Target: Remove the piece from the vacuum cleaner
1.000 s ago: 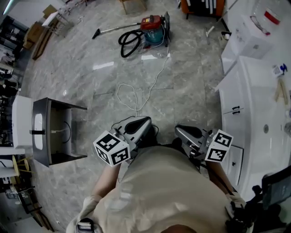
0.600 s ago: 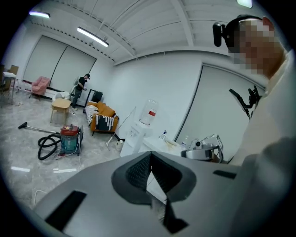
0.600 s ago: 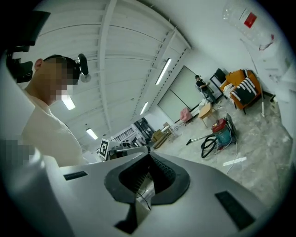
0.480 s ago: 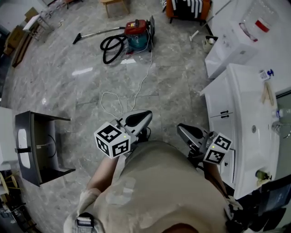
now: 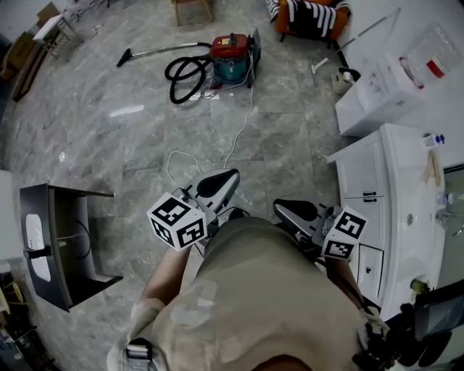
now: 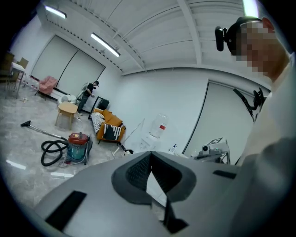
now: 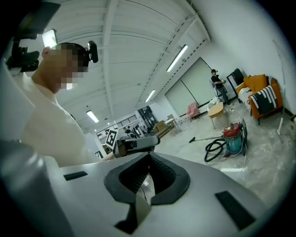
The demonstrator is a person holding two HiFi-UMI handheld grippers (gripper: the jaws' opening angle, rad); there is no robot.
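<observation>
A red-and-teal canister vacuum cleaner (image 5: 233,56) stands on the grey marble floor far ahead, with a coiled black hose (image 5: 184,78) and a long wand (image 5: 159,50) lying to its left. It also shows small in the left gripper view (image 6: 77,147) and the right gripper view (image 7: 233,136). My left gripper (image 5: 230,176) and right gripper (image 5: 279,209) are held close to the person's body, far from the vacuum cleaner. Both have their jaws shut with nothing between them (image 6: 149,155) (image 7: 148,157).
A white power cord (image 5: 239,138) trails across the floor toward me. A dark open cabinet (image 5: 61,239) stands at the left. White sink units (image 5: 395,203) line the right side. An orange striped chair (image 5: 308,18) and a small wooden table (image 5: 192,9) sit beyond the vacuum cleaner.
The view has shifted and swung slightly; the vacuum cleaner stays near the top of the head view. Both grippers stay shut in front of the body.
</observation>
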